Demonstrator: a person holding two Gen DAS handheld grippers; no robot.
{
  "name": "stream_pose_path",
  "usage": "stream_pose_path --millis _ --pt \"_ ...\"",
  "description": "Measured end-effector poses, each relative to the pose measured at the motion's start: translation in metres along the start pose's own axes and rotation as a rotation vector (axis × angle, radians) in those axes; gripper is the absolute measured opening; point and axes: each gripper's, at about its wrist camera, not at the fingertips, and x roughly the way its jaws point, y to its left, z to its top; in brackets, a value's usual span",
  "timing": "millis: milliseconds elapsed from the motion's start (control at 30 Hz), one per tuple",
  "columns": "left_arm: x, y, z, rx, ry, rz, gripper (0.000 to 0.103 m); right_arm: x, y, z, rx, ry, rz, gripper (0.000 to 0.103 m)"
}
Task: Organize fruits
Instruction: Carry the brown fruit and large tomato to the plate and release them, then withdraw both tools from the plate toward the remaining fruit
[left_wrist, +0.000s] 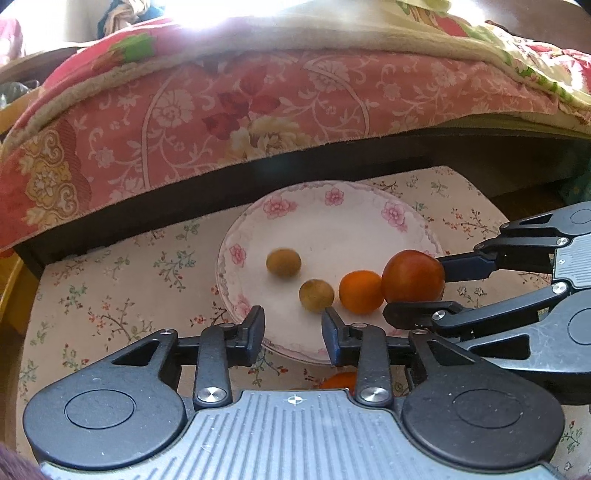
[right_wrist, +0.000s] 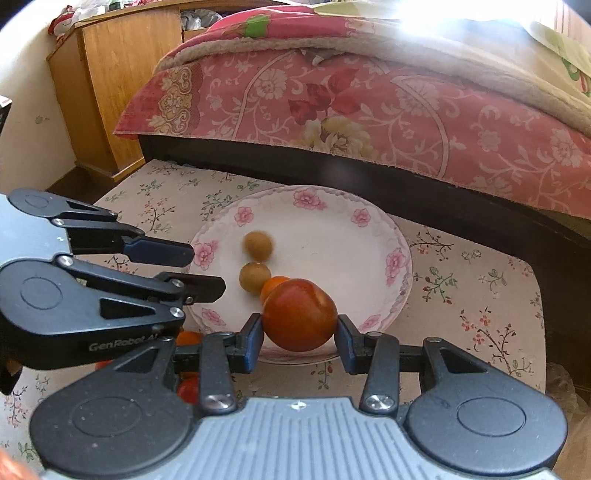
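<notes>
A white plate with pink flowers (left_wrist: 332, 206) (right_wrist: 332, 206) sits on a floral-clothed table. On it lie two small brownish-green fruits (left_wrist: 283, 262) (left_wrist: 316, 295) and a small orange (left_wrist: 360, 291). My right gripper (right_wrist: 299, 334) (left_wrist: 417, 284) is shut on a red tomato (right_wrist: 299, 314) (left_wrist: 413, 276), held over the plate's near rim beside the orange. My left gripper (left_wrist: 293, 328) (right_wrist: 199, 269) is open and empty at the plate's front-left edge. In the right wrist view the two brownish fruits (right_wrist: 258, 243) (right_wrist: 255, 277) show, and the orange (right_wrist: 273, 286) is partly hidden behind the tomato.
A bed with a pink floral quilt (left_wrist: 221, 110) (right_wrist: 369, 110) overhangs the table's far side. A wooden cabinet (right_wrist: 110, 92) stands at the far left. More orange and red fruits (left_wrist: 341, 380) (right_wrist: 188, 369) lie on the cloth under the grippers.
</notes>
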Motion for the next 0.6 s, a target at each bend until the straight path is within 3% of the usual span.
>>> stream_pose_path --millis 600 --pt "-0.014 0.003 0.004 -0.014 -0.039 0.0 0.05 -0.017 -0.004 0.008 0.009 -0.077 -0.028 0.047"
